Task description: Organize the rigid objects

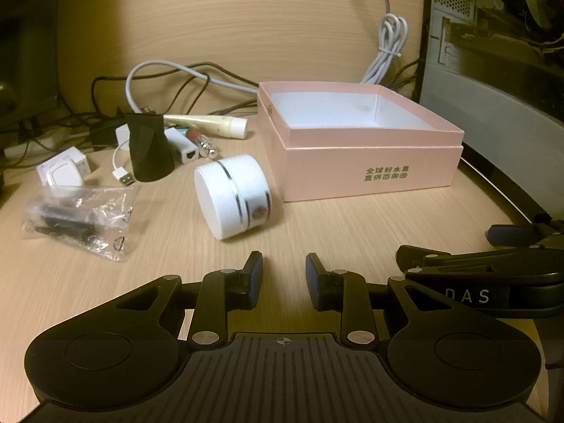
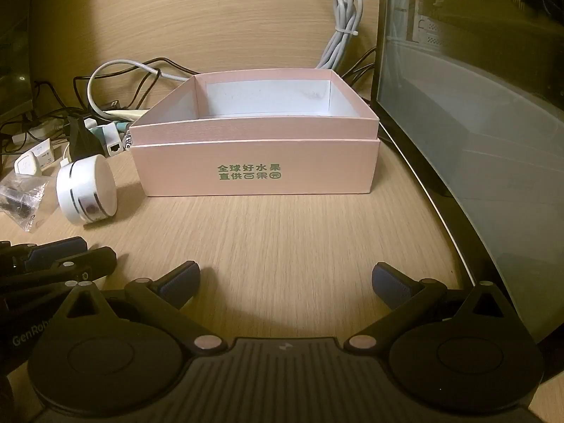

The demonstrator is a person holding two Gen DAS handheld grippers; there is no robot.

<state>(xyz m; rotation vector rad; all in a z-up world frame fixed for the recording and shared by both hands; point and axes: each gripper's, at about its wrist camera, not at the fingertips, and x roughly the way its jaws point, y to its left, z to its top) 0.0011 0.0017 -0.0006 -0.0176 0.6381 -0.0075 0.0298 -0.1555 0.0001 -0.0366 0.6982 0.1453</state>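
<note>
Both tools, left tool [image 1: 284,275] narrowly and right tool [image 2: 286,283] widely parted (empty), face the pink box [image 2: 253,172], whose floor seems partly hidden.

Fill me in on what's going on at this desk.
A person holds two grippers over a wooden desk, both open and empty. The left gripper faces a white round jar lying on its side; the right gripper faces an open pink cardboard box. No items show inside the box; nothing is gripped yet.
</note>
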